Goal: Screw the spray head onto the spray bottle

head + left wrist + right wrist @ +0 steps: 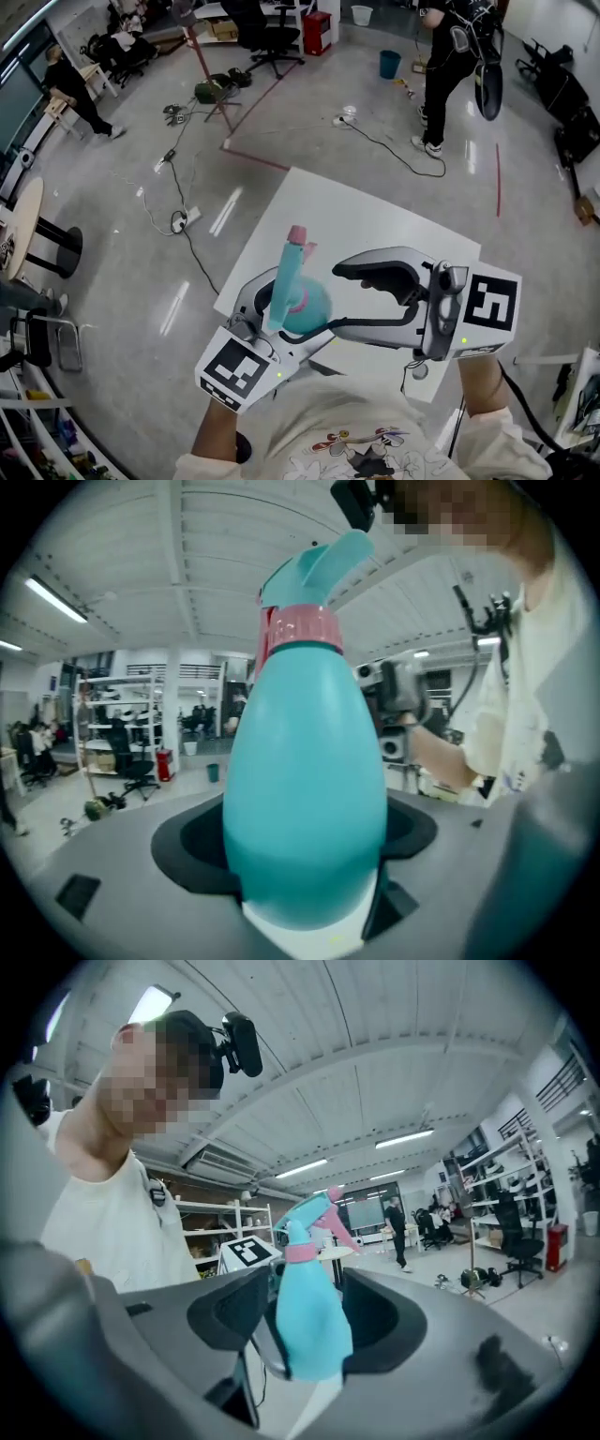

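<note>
- Item: teal egg-shaped plastic spray bottle (pixel 311 307), over the white surface (pixel 375 230), just ahead of my chest. I cannot tell whether its base touches the surface, because the bottle's own body and the tools cover it.
- Fitting: teal spray head (pixel 286 277) with a pink nozzle tip (pixel 297 232), seated on the bottle neck under a pink ribbed collar (pixel 302 628). The thread is hidden inside the collar, so I cannot judge how tight it is.
- Left hand-held gripper (pixel 281 317): clamped on the bottle's lower body. In its own view the bottle fills the gap and the bottom edge is cut off by the frame.
- Right hand-held gripper (pixel 334 298): jaws apart, with the bottle standing in the gap and space on either side. The pads are not pressing.
- Pink trigger (pixel 343 1228): visible only from the right gripper view.
- Background: a person in black (pixel 448 66) stands on the floor, well apart from the surface.
</note>
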{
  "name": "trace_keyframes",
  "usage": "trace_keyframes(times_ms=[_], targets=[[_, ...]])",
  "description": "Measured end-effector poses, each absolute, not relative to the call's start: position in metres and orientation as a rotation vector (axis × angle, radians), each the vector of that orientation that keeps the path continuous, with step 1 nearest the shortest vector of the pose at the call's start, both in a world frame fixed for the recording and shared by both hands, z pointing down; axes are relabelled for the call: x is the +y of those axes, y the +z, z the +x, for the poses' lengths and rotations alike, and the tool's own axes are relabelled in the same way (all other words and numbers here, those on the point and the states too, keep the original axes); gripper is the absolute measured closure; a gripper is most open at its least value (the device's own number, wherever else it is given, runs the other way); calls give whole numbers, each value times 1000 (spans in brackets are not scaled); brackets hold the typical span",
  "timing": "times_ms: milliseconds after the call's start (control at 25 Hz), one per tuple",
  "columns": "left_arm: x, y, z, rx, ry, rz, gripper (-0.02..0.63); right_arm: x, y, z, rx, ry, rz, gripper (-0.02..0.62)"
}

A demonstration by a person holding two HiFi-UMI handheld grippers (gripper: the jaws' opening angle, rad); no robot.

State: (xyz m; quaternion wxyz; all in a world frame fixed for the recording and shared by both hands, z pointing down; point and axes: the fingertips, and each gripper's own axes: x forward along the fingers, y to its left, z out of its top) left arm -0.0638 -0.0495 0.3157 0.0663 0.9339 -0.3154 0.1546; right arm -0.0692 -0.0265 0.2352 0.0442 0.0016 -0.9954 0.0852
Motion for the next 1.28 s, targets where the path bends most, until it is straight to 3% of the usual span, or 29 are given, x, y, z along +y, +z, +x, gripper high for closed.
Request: trace_keyframes(times_ms=[240,480,880,1280], targets=[[15,316,-44,-290,562,2958,183,-9,234,-53,-2997,165,-334,295],[53,313,-28,190,594,2999,183,27,211,-58,-2983,112,-717,290],[71,312,-16,659,629,2860,183,43,204,-53,-2954,158,-959,291],[66,307,-6,695,650,2872,183,42,207,-54,-2925,179,-954,317]])
